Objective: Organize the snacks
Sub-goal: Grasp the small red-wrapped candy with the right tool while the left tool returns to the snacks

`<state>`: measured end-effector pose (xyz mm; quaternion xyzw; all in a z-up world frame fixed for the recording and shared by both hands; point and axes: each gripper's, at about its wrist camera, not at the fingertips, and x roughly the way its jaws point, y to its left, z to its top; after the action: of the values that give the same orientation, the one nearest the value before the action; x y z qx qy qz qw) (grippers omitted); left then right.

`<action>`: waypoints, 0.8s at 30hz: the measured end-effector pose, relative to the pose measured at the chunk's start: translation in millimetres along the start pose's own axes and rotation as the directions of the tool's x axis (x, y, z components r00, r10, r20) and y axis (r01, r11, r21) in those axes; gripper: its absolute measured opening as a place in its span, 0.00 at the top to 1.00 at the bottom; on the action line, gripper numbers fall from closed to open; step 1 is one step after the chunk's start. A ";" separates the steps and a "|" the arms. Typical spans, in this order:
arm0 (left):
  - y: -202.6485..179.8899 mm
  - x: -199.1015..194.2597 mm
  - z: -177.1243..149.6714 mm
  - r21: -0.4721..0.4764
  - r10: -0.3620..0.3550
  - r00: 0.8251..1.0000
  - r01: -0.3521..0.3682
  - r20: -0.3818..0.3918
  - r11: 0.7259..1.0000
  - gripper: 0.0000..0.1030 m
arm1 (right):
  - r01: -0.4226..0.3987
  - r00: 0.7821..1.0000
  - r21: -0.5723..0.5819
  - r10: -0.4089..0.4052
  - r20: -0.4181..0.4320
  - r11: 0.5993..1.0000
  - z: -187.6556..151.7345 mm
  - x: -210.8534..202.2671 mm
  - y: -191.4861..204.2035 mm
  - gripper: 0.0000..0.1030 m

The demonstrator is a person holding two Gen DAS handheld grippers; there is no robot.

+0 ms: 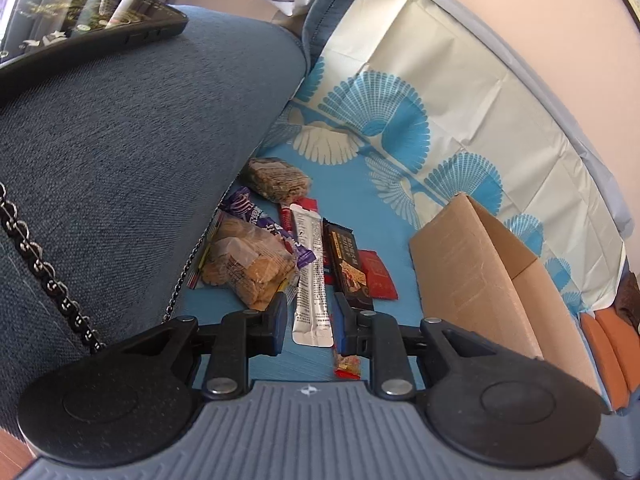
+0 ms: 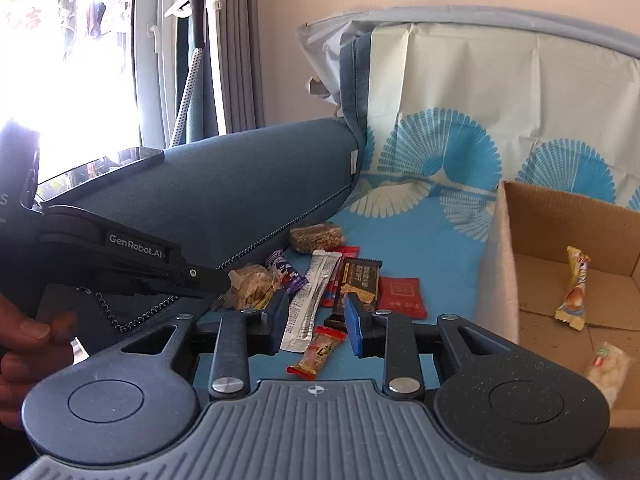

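While two snacks already lie in the open brown cardboard box (image 2: pixel 568 240), both grippers hover released over loose packets on the blue patterned sheet (image 1: pixel 376 208); the left gripper (image 1: pixel 310 322) straddles a long silver sachet (image 1: pixel 310 276), likely next to be grasped, as the right gripper (image 2: pixel 316 320) waits empty.

Snack packets (image 2: pixel 320 292) lie heaped on the sofa seat (image 2: pixel 424 248), beside its armrest (image 2: pixel 240 188). A cardboard box (image 2: pixel 568 216) stands right of them, holding two snacks (image 2: pixel 576 288).
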<state>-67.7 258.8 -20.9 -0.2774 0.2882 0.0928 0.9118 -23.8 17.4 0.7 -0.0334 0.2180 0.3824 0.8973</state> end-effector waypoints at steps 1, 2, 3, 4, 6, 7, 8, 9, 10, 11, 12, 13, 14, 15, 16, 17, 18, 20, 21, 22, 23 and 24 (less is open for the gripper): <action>-1.2 1.1 0.3 0.004 0.007 1.000 -0.007 -0.004 1.000 0.74 | 0.004 1.000 0.013 -0.004 -0.014 1.000 -1.1 7.1 -1.7 0.69; -1.9 2.1 0.3 0.006 0.014 1.000 -0.014 -0.009 1.000 0.72 | 0.010 0.999 0.029 -0.010 -0.031 1.000 -2.3 15.2 -4.1 0.69; -2.4 3.3 0.2 0.006 0.022 1.000 -0.022 -0.013 1.000 0.67 | 0.017 0.999 0.046 -0.015 -0.045 0.999 -3.5 22.2 -7.1 0.68; -2.8 4.9 0.6 0.005 0.027 0.999 -0.027 -0.018 1.000 0.64 | 0.022 0.998 0.065 -0.018 -0.057 0.998 -4.6 28.2 -10.0 0.68; -4.3 8.1 0.7 0.004 0.039 0.999 -0.039 -0.023 0.999 0.54 | 0.025 0.996 0.108 -0.015 -0.091 0.994 -5.6 42.7 -16.5 0.66; -5.2 10.3 0.7 0.001 0.048 0.999 -0.048 -0.022 0.999 0.53 | 0.022 0.994 0.126 -0.009 -0.108 0.992 -6.6 49.1 -19.0 0.61; -5.6 12.7 0.8 -0.005 0.055 0.998 -0.055 -0.022 0.998 0.49 | 0.021 0.992 0.141 -0.004 -0.122 0.990 -7.8 55.0 -20.8 0.59; -5.5 15.4 1.0 -0.016 0.063 0.998 -0.063 -0.019 0.998 0.46 | 0.021 0.991 0.152 -0.001 -0.136 0.988 -9.5 62.6 -22.5 0.57; -5.1 17.6 1.3 -0.035 0.069 0.998 -0.069 -0.008 0.997 0.45 | 0.020 0.989 0.157 0.003 -0.148 0.987 -10.8 68.1 -22.7 0.56; -4.0 20.1 1.7 -0.058 0.069 0.998 -0.069 0.002 0.996 0.41 | 0.017 0.987 0.162 0.009 -0.158 0.987 -12.1 73.4 -22.6 0.55; -2.1 23.7 2.4 -0.086 0.065 0.998 -0.064 0.009 0.994 0.36 | 0.013 0.985 0.166 0.016 -0.169 0.986 -13.3 80.2 -22.6 0.55; 0.9 28.1 3.4 -0.119 0.060 0.998 -0.058 0.014 0.991 0.34 | 0.009 0.984 0.166 0.021 -0.179 0.986 -14.3 84.9 -21.3 0.54; 4.2 32.7 4.1 -0.154 0.055 0.998 -0.052 0.018 0.987 0.31 | 0.008 0.982 0.164 0.023 -0.189 0.986 -14.8 89.5 -20.3 0.54; 7.6 38.1 5.0 -0.191 0.056 0.998 -0.051 0.021 0.980 0.28 | 0.008 0.979 0.160 0.025 -0.202 0.987 -15.7 93.7 -19.3 0.54; 10.4 43.7 5.4 -0.222 0.066 0.998 -0.060 0.021 0.973 0.27 | 0.011 0.977 0.155 0.023 -0.214 0.988 -16.6 97.1 -18.2 0.54; 10.7 47.6 5.7 -0.235 0.093 0.995 -0.084 0.028 0.968 0.26 | 0.016 0.974 0.151 0.018 -0.224 0.988 -17.4 99.9 -17.5 0.54; 9.8 50.8 6.0 -0.240 0.114 0.993 -0.102 0.038 0.965 0.25 | 0.022 0.972 0.148 0.013 -0.236 0.989 -17.6 103.2 -17.8 0.54; 7.8 57.0 6.1 -0.243 0.154 0.986 -0.136 0.057 0.960 0.24 | 0.028 0.967 0.146 0.010 -0.253 0.989 -17.9 106.7 -19.5 0.55; 7.2 60.1 6.5 -0.244 0.174 0.983 -0.154 0.062 0.957 0.24 | 0.030 0.967 0.143 0.007 -0.256 0.989 -17.4 106.9 -20.1 0.55; 6.3 62.6 6.4 -0.243 0.187 0.980 -0.166 0.066 0.956 0.24 | 0.030 0.966 0.139 0.007 -0.259 0.990 -17.0 107.1 -20.6 0.56; 5.4 64.8 6.4 -0.240 0.195 0.978 -0.173 0.070 0.955 0.22 | 0.029 0.965 0.138 0.008 -0.261 0.990 -17.0 106.6 -21.3 0.57; 4.3 66.7 6.4 -0.234 0.202 0.976 -0.179 0.076 0.956 0.20 | 0.028 0.965 0.136 0.009 -0.262 0.990 -17.2 106.7 -21.7 0.61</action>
<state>-11.6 266.5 -56.9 -0.3452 0.2556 0.2261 0.8743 50.4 69.8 -61.7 -0.0225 0.3606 0.3544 0.8625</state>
